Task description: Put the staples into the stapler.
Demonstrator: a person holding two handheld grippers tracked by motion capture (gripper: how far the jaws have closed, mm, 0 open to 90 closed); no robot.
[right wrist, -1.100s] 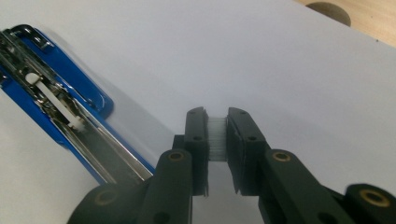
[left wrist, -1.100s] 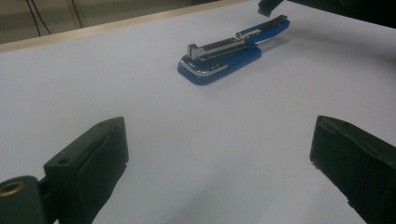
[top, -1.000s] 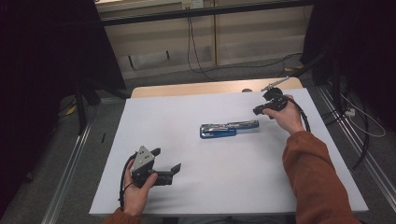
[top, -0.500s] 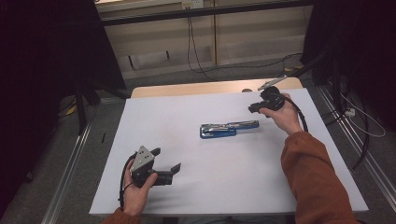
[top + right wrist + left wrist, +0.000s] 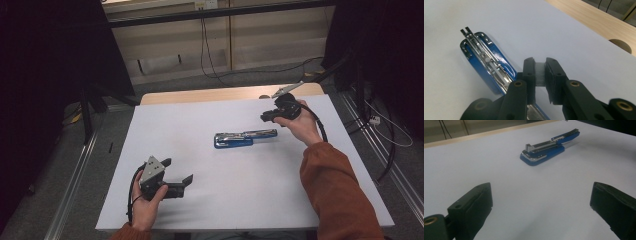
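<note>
I hold my right gripper (image 5: pixel 540 73) above the far right part of the white table (image 5: pixel 210 200), its jaws nearly closed on a small strip of staples (image 5: pixel 539 74), pinched between the pads so the strip stands across the gap. I judge I keep it raised and tilted toward the blue stapler (image 5: pixel 244 138) because the staples are meant for its magazine. The stapler lies near the middle of the table, flipped open, its metal channel facing up and its two halves stretched out flat, which leaves the channel free to take the strip from above. My left gripper (image 5: pixel 176 180) rests low on the near left, jaws wide apart and empty, pointing at the stapler, probably ready to steady its base when I load.
</note>
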